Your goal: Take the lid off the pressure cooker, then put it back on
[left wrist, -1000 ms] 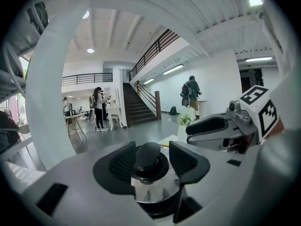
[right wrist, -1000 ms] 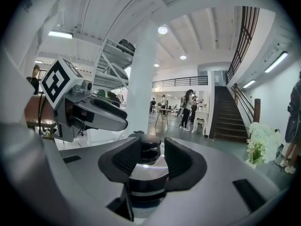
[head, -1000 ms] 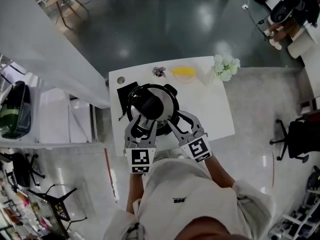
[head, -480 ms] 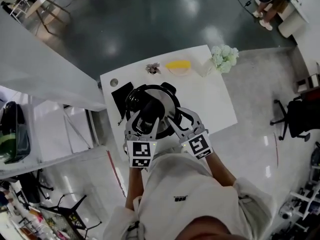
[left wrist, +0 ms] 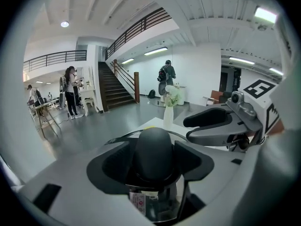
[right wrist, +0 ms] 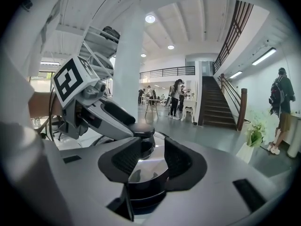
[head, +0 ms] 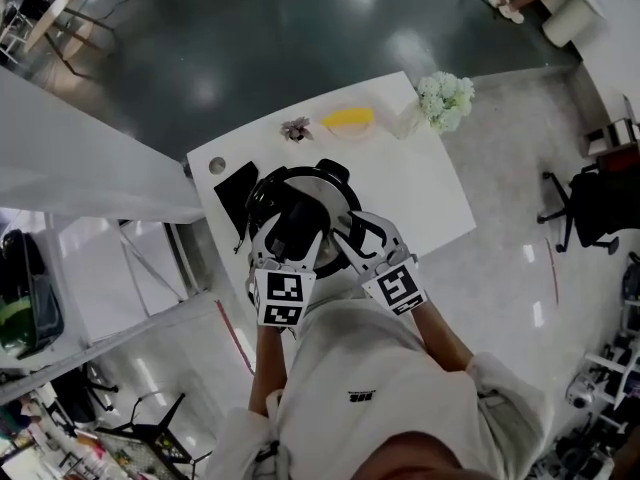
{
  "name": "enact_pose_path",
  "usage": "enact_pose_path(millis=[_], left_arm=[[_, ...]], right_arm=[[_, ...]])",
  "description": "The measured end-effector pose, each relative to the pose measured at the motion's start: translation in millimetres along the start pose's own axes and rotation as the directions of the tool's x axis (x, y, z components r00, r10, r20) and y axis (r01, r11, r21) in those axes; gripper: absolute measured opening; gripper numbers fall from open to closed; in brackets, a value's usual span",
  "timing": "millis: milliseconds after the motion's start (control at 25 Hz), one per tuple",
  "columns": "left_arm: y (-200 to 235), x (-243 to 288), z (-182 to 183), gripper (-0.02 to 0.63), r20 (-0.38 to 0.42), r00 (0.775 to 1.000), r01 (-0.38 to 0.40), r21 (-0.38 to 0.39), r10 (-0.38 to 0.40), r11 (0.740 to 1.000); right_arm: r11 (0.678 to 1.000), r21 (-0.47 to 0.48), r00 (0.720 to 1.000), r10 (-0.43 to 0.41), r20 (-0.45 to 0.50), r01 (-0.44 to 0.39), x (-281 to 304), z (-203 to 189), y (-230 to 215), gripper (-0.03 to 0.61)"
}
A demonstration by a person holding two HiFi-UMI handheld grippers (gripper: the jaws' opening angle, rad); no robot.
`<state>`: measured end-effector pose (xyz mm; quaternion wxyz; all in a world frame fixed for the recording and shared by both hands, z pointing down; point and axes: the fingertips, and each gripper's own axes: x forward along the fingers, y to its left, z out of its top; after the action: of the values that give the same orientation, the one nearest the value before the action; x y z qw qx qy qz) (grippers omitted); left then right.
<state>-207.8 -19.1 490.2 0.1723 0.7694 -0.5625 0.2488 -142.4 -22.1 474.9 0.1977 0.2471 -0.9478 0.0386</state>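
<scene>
A steel pressure cooker stands on the white table with its lid on. The lid's long black handle points toward me. My left gripper straddles that handle; its jaws have just been opening and now stand open with a gap on each side. My right gripper sits at the cooker's near right side. In the right gripper view it is shut on the black side handle under the shiny lid.
A white vase of flowers, a yellow object and a small dried flower line the table's far edge. A black pad lies left of the cooker. An office chair stands right; people stand far off.
The left jaws, closed on the lid handle a second ago, have spread apart around it. Both grippers have sunk a little toward the cooker.
</scene>
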Motion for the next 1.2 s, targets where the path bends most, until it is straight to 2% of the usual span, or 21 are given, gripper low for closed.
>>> enact_pose_path(millis=[520,920,1200], left_arm=[[-5,23,-12,0.308,-0.092,0.992,0.086,0.008,-0.085,0.996],[-9,27,-15,0.287,-0.144,0.981,0.125,-0.030,-0.128,0.992],[-7,28,-15,0.287,-0.135,0.981,0.139,-0.027,-0.141,0.990]], right_arm=[[1.000,0.011,0.999,-0.021,-0.031,0.022,6,-6,-6,0.139],[0.997,-0.029,0.997,0.072,-0.030,-0.073,10,-8,-14,0.138],[0.994,-0.034,0.994,0.102,-0.042,-0.104,12,-9,-19,0.139]])
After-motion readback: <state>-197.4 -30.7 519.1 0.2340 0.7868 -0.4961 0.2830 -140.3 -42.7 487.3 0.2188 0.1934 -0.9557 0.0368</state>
